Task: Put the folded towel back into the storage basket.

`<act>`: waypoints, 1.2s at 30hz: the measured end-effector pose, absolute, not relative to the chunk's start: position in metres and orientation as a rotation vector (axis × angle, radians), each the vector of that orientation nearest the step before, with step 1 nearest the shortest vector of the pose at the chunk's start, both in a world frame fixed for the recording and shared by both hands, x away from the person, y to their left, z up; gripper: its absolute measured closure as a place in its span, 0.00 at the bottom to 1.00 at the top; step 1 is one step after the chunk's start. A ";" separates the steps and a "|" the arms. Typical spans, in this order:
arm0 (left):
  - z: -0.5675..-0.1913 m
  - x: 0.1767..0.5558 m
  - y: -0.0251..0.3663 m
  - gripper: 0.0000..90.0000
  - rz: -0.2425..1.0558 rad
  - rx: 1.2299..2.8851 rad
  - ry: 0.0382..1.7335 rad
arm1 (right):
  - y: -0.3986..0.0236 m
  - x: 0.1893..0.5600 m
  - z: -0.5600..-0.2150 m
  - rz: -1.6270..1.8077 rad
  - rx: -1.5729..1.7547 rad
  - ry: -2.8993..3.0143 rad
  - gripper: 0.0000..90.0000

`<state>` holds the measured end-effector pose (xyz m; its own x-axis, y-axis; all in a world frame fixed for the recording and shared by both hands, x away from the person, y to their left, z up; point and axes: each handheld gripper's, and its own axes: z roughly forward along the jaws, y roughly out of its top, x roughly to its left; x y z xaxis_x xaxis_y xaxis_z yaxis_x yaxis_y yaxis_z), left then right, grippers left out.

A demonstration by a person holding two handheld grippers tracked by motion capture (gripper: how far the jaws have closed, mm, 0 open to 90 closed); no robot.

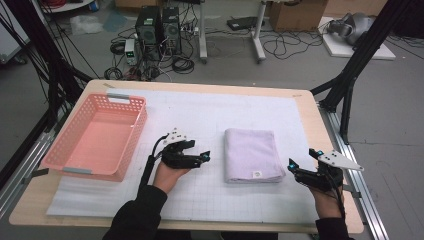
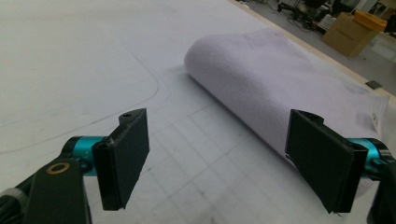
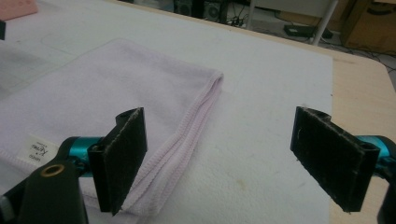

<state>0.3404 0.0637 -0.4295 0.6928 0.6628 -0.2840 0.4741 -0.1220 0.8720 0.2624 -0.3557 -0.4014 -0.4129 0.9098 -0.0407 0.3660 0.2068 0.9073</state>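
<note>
A: What's the rig look like?

B: Both hands wear dark sleeves. The left gripper (image 1: pixel 206 156) and right gripper (image 1: pixel 302 159) are black, with flat rectangular pads (image 2: pixel 125 158) on teal stubs, a brass-ringed hole low on the body, and a grey three-cornered plate on top. A black cable trails off the left one.

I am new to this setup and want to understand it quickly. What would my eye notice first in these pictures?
First, the folded pale lilac towel lying in the middle of the white mat, its small label at the near edge. Then the pink plastic basket standing at the left side of the table. The left gripper and the right gripper, each held in a hand, flank the towel with jaws open, holding nothing.
</note>
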 end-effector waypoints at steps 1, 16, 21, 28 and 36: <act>-0.429 0.342 0.059 0.24 0.198 1.767 0.910 | -0.355 0.262 -0.401 1.175 1.182 1.890 0.19; -0.441 0.354 -0.006 0.23 0.077 1.834 0.950 | -0.354 0.264 -0.402 1.172 1.180 1.905 0.20; -0.451 0.360 -0.016 0.23 0.027 1.810 1.011 | -0.352 0.264 -0.403 1.173 1.182 1.913 0.20; -0.453 0.360 -0.029 0.23 0.050 1.880 1.017 | -0.352 0.266 -0.404 1.171 1.186 1.918 0.20; -0.451 0.355 -0.039 0.40 0.112 1.965 0.944 | -0.350 0.266 -0.404 1.166 1.180 1.927 0.20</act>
<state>0.3555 -0.0389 -0.4515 0.7014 0.6549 -0.2812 0.5711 -0.2803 0.7716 0.2661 -0.3504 -0.4042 -0.4328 0.9007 -0.0387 0.3838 0.2230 0.8961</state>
